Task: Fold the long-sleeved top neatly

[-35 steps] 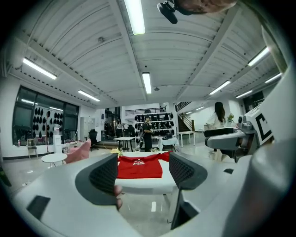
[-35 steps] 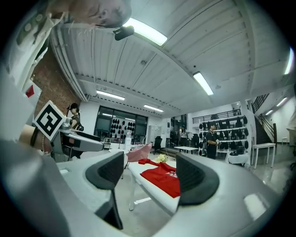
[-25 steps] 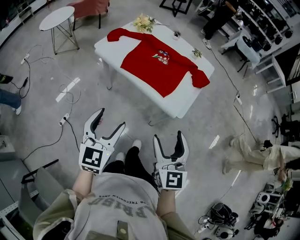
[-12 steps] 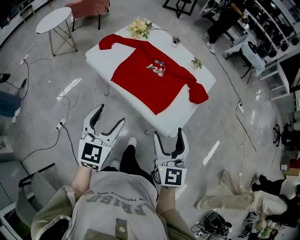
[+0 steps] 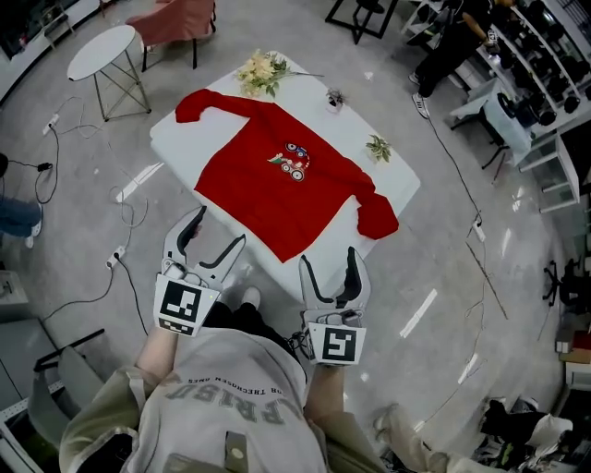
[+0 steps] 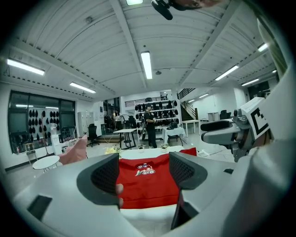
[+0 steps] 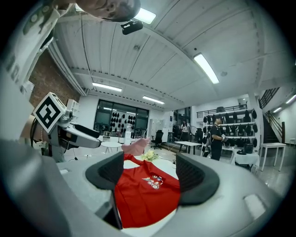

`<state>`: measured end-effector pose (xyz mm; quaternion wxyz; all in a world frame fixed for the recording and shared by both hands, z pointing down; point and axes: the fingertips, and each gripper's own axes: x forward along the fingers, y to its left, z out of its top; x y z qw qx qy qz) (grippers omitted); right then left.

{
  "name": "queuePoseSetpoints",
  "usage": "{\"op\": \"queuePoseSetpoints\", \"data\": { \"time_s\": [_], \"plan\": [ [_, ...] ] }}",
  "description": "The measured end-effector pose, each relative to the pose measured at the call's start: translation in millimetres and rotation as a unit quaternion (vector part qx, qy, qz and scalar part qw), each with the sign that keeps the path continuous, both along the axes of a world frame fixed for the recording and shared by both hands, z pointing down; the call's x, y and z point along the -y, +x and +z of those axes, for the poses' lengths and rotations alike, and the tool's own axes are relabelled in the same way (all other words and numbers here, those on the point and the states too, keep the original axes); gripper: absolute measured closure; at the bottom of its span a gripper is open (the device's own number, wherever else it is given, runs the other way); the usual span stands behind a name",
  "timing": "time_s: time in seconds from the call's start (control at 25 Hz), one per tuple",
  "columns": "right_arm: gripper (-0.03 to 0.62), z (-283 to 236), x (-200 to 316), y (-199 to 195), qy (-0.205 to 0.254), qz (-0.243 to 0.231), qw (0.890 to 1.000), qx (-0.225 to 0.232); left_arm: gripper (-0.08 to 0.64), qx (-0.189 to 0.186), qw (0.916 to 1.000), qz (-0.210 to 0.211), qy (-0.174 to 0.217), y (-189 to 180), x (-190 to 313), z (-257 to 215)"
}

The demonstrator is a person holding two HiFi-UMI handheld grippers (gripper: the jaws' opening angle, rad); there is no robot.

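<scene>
Two tools, one in each of my hands, hang spread and empty above the grey floor (image 5: 443, 277), just short of the white surface (image 5: 355, 125). My left tool (image 5: 218, 231) has its jaws wide apart with nothing between them. My right tool (image 5: 329, 260) is parted just as plainly and also grips nothing. Both point toward the surface, and neither touches it.

The red long-sleeved top (image 5: 277, 185) lies flat across the surface, front up, with a small printed motif (image 5: 295, 159) on the chest. One sleeve stretches toward the far left corner. The other ends in a bunch at the right edge. The hem reaches the near edge, closest to my tools, and each gripper view frames the top in the gap between its own jaws.

A pale bunch of flowers (image 5: 259, 69) sits at the far end of the surface, just beyond the collar, and two small potted plants (image 5: 378, 148) stand along the right side. Beyond the surface are a round side table (image 5: 103, 51) and a pink chair (image 5: 175, 18). A person in dark clothes (image 5: 452, 46) stands by the shelving. Cables (image 5: 120, 259) trail over the floor to my left.
</scene>
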<state>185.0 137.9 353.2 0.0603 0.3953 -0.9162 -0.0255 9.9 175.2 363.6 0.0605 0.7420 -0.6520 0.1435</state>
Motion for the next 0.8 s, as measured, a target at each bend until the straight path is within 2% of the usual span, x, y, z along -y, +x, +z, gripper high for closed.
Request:
{"op": "queuePoseSetpoints", "data": {
  "time_s": [0.4, 0.48, 0.64, 0.72, 0.8],
  "plan": [
    [0.249, 43.6, 36.0, -9.0, -0.051, 0.009, 0.999, -0.008, 0.232, 0.007, 0.9975, -0.006, -0.070, -25.2, 30.1, 49.4],
    [0.249, 54.6, 41.4, -12.1, -0.062, 0.019, 0.998, -0.008, 0.232, 0.024, 0.9958, -0.003, -0.088, -37.5, 38.1, 66.2],
    [0.249, 83.6, 46.4, -15.2, -0.106, 0.050, 0.993, -0.004, 0.232, 0.083, 0.9867, 0.017, -0.139, -67.1, 49.6, 107.0],
    [0.249, 99.6, 49.1, -23.4, -0.125, 0.062, 0.990, -0.003, 0.232, 0.090, 0.9825, 0.019, -0.162, -88.8, 58.8, 125.7],
    [0.249, 118.1, 51.6, -34.5, -0.143, 0.065, 0.988, -0.012, 0.232, 0.080, 0.9793, 0.024, -0.184, -107.4, 71.8, 143.0]
  ]
}}
